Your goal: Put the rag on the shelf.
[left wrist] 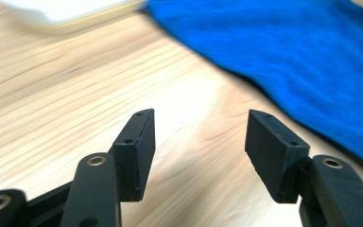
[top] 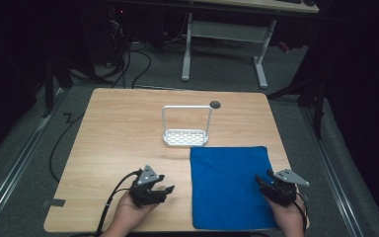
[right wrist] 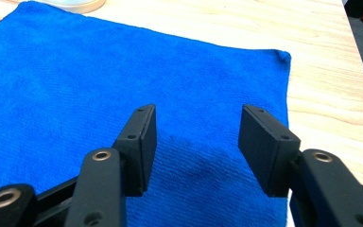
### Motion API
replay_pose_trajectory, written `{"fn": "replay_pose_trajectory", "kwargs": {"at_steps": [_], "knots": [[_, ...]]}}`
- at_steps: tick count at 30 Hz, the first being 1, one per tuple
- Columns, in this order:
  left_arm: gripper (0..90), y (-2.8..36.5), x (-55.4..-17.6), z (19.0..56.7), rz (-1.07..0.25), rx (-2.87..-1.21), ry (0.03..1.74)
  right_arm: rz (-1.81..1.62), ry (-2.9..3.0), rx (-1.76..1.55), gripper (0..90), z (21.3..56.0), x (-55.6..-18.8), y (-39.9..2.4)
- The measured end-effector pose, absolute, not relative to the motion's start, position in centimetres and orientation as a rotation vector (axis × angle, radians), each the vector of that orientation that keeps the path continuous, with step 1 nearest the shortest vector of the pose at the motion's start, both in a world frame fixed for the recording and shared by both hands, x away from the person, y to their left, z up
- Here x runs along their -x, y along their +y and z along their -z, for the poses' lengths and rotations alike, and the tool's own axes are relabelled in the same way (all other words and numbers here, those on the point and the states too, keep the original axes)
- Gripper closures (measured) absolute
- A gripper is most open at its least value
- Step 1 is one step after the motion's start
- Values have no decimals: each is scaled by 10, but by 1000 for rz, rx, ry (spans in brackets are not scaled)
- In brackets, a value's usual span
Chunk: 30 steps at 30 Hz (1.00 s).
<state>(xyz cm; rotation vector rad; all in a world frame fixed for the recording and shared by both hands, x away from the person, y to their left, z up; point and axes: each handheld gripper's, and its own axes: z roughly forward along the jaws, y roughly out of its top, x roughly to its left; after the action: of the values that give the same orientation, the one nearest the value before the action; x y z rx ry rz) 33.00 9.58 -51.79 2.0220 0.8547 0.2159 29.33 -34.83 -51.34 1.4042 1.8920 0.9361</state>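
Note:
A blue cloth (top: 229,185) lies flat on the right half of the wooden table (top: 118,133). Behind it stands a white rack (top: 186,126) with a perforated base and a tall wire frame. My left gripper (top: 162,186) rests over bare wood just left of the cloth, jaws apart and empty; in its own view the left gripper (left wrist: 199,124) points toward the cloth (left wrist: 293,56), with the rack's base (left wrist: 71,12) at the top. My right gripper (top: 261,180) hovers above the cloth's right side, and this right gripper (right wrist: 196,118) is open over the cloth (right wrist: 123,75).
A small dark round hole (top: 215,104) sits near the table's far edge. A white-legged desk (top: 227,34) and cables stand on the floor beyond. A grey tape patch (top: 54,202) marks the near left corner.

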Motion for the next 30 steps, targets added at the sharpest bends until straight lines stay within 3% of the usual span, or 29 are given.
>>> {"fn": "replay_pose_trajectory", "kwargs": {"at_steps": [12,23,30], "knots": [[461,102,-336,519,-232,-1971,873,-958,1874,-1411,503,512,-290,-349],[492,84,-329,524,-228,-2002,799,-968,1863,-1399,508,509,-290,-354],[539,60,-330,519,-146,-1992,764,-981,1847,-1399,551,509,-288,-359]]}}
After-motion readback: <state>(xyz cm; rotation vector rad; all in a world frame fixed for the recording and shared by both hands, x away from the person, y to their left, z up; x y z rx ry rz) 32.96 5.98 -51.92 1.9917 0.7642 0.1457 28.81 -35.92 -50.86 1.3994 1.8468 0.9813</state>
